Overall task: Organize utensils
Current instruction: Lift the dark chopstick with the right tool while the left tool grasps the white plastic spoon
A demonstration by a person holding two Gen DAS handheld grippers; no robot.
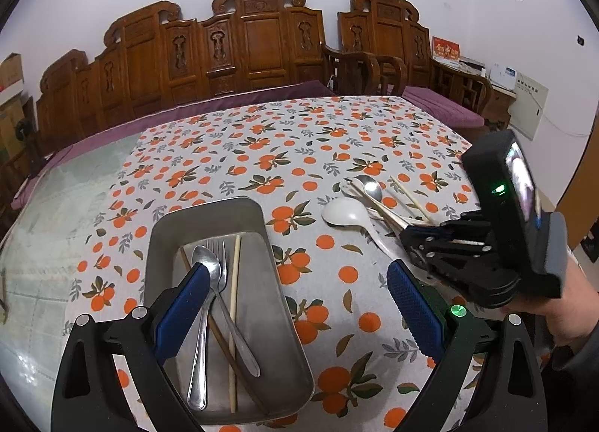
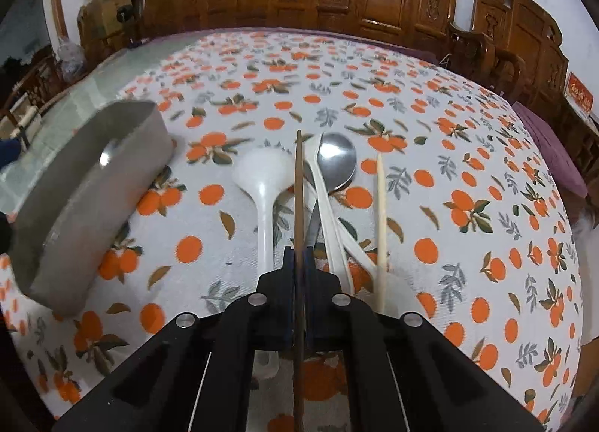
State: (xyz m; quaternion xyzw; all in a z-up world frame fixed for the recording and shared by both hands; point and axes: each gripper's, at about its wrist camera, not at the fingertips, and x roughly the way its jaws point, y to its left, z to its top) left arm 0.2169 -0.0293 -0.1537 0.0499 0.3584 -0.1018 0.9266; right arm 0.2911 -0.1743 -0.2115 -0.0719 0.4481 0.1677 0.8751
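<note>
My right gripper [image 2: 298, 256] is shut on a dark brown chopstick [image 2: 298, 188] that runs forward between its pads, over a pile on the cloth. The pile holds a white plastic spoon [image 2: 264, 177], a metal spoon [image 2: 337, 164], a second white utensil [image 2: 325, 203] and a pale chopstick [image 2: 380, 214]. My left gripper [image 1: 297, 271] stands open, its left finger over the grey metal tray [image 1: 161, 244]. In the tray lie a metal spoon [image 1: 207, 259], a fork [image 1: 221, 256], a pale chopstick [image 1: 235, 282] and a brown chopstick [image 1: 224, 342]. The right gripper [image 1: 411, 235] shows at the pile's near end.
The table carries an orange-print cloth [image 1: 284, 139]; bare glass top [image 1: 56, 207] lies left of it. Carved wooden chairs [image 1: 258, 38] with purple cushions line the far side. A person's hand [image 1: 561, 304] holds the right gripper at the right edge.
</note>
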